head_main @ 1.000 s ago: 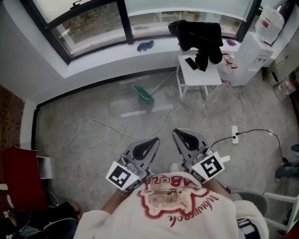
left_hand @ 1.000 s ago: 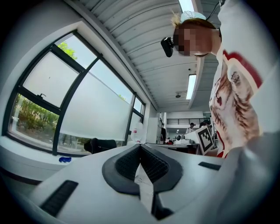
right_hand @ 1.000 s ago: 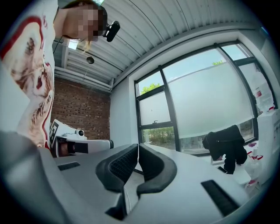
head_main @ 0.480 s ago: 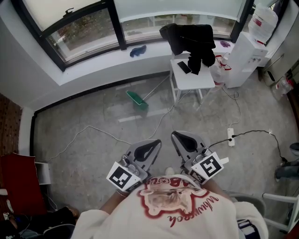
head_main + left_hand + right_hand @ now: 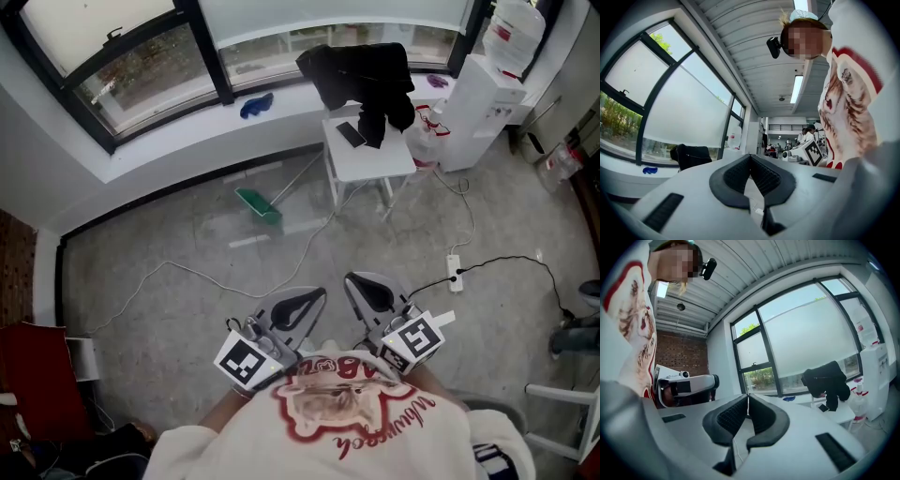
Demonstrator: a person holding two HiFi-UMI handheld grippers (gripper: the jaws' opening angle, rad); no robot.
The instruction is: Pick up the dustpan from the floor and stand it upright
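Nothing of the job is done yet: left of the white side table [image 5: 370, 159], the green dustpan [image 5: 258, 204] lies flat on the floor [image 5: 169, 309], its handle [image 5: 301, 176] slanting toward the table's legs. The left gripper [image 5: 312, 298] and right gripper [image 5: 357, 282] hover well short of the table, jaws pressed together on nothing (approach, grab and standing-up all remain). The thin pale handle is hard to trace, and neither gripper view shows the dustpan

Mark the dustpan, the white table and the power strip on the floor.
dustpan [image 5: 258, 206]: head view, on its green pan.
white table [image 5: 375, 161]: head view, on the bare tabletop.
power strip [image 5: 454, 273]: head view, on its white body.
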